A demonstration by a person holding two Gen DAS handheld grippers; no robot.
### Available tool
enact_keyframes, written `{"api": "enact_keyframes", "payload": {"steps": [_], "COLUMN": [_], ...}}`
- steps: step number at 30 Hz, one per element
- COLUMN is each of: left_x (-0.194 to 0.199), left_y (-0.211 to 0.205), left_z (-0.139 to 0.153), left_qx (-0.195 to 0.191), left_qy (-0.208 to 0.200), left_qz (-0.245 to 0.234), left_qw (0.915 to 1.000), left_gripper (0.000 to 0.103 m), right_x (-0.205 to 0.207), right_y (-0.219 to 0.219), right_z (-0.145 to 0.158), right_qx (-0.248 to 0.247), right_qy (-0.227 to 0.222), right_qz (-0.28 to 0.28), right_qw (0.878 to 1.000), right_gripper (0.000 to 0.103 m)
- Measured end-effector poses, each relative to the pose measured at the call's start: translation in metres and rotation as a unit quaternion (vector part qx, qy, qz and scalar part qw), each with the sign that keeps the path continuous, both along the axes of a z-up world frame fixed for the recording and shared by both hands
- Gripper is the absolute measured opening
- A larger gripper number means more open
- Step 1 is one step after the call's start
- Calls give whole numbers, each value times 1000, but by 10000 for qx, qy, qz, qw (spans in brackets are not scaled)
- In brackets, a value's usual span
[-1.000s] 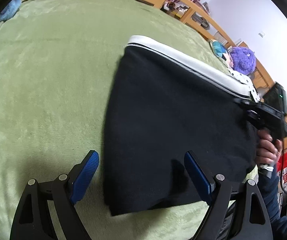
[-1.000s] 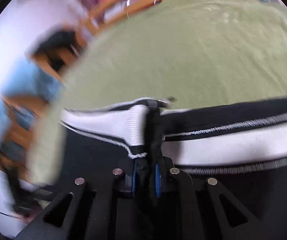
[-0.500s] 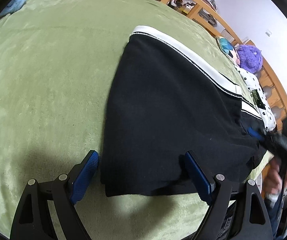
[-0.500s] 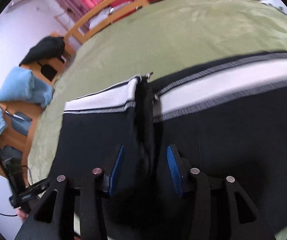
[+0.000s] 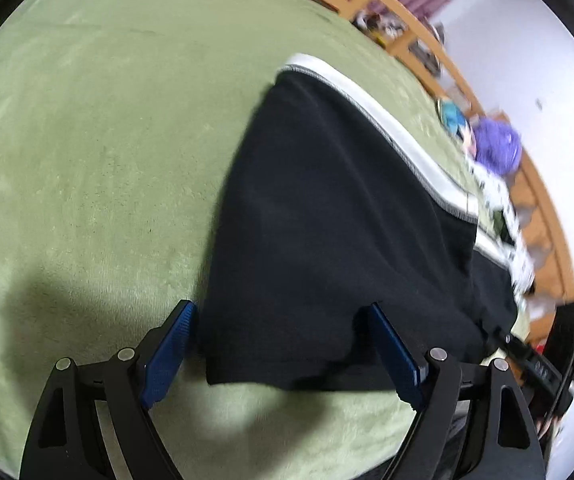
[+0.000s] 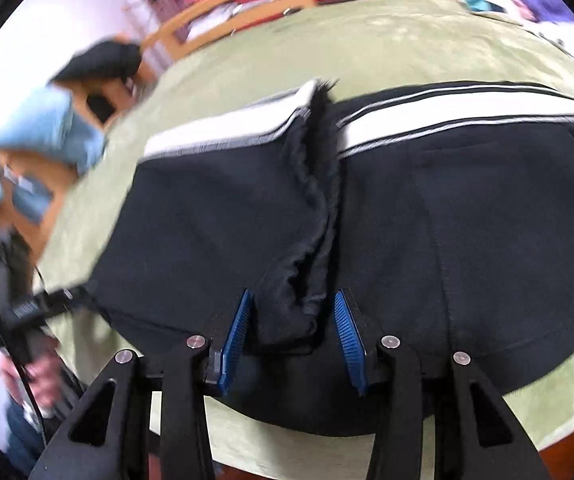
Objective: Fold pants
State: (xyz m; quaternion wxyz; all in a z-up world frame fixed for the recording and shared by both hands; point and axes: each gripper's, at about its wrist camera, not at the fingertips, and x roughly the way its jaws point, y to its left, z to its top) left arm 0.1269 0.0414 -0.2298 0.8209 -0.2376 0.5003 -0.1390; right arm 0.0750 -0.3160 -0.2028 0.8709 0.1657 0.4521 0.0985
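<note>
The right tongs [image 6: 293,334], jaws just parted, straddled a bunched ridge of the black white-striped fabric pants [image 6: 427,216] without pinching; the left tongs [image 5: 279,344] gaped wide over their hem on the green fleece bed [image 5: 87,140].

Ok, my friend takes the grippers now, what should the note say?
Left gripper: open, a corner of the pants lies between its pads, not squeezed.
Right gripper: just opened, bunched edge of the pants between its pads, let go.
Pants: flat on the green blanket, one fold laid over, white stripe on the far side.
Left: fold again, smooth it.
</note>
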Motion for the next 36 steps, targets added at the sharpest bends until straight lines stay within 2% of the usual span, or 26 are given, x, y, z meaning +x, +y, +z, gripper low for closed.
{"api": "enact_keyframes", "payload": {"steps": [2, 3, 4, 5, 6, 7, 8, 11, 13, 16, 18, 23, 25, 27, 30, 31, 33, 35, 36], "left_x": [-1, -1, -1, 0, 1, 1, 0, -5, -8, -12, -14, -14, -19, -18, -18, -20, -18, -17, -19], "left_y": [-8, -14, -15, -17, -17, -16, -13, -21, -37, -84, -122, -216, -248, -302, -386, -403, -452, -484, -490], "left_z": [1, 3, 4, 6, 11, 18, 26, 76, 109, 158, 188, 234, 244, 252, 247, 243, 223, 203, 195], "left_qx": [24, 89, 136, 179, 199, 105, 6, -68, 100, 420, 614, 625, 637, 651, 666, 616, 547, 469, 381], "left_qy": [-131, -126, -158, -183, -203, -273, -364, -867, -1201, -1732, -1999, -2425, -2523, -2613, -2623, -2595, -2377, -2005, -1863], "left_qz": [35, 85, 137, 131, 132, 96, 69, -57, -256, -661, -890, -1440, -1649, -1949, -2451, -2547, -2853, -3198, -3319], "left_qw": [9999, 9998, 9997, 9996, 9995, 9995, 9993, 9962, 9924, 9818, 9738, 9574, 9514, 9431, 9310, 9295, 9269, 9248, 9240], "left_gripper": [68, 66, 55, 42, 36, 22, 17, 16, 15, 15, 15, 15, 15, 15, 15, 15, 18, 32, 35], "right_x": [-2, 1, 3, 2, 1, 0, 2, -6, -12, -26, -41, -82, -107, -130, -159, -172, -180, -187, -189], "right_y": [3, 8, 13, 6, 4, 4, 4, -17, -31, -61, -91, -165, -198, -225, -250, -261, -268, -274, -277], "right_z": [-2, -11, -21, -27, -27, -25, -24, -7, 4, 22, 33, 48, 51, 49, 42, 39, 33, 26, 21], "right_qx": [-17, -113, -315, -401, -421, -440, -397, -88, -166, -391, -326, -270, -220, -206, -130, -69, -59, -102, -123], "right_qy": [-59, 91, 243, 207, 105, 113, 146, 40, -30, -172, -234, -177, -143, -63, 84, 172, 283, 390, 453], "right_qz": [2, 152, 237, 255, 252, 273, 272, 157, 84, -228, -484, -1366, -1682, -1912, -2400, -2535, -2680, -2773, -2782], "right_qw": [10000, 9998, 9989, 9987, 9987, 9986, 9987, 9998, 9998, 9988, 9980, 9901, 9854, 9813, 9707, 9672, 9630, 9599, 9594], "right_gripper": [46, 46, 46, 46, 46, 46, 46, 46, 46, 46, 46, 46, 47, 47, 48, 48, 48, 48, 48]}}
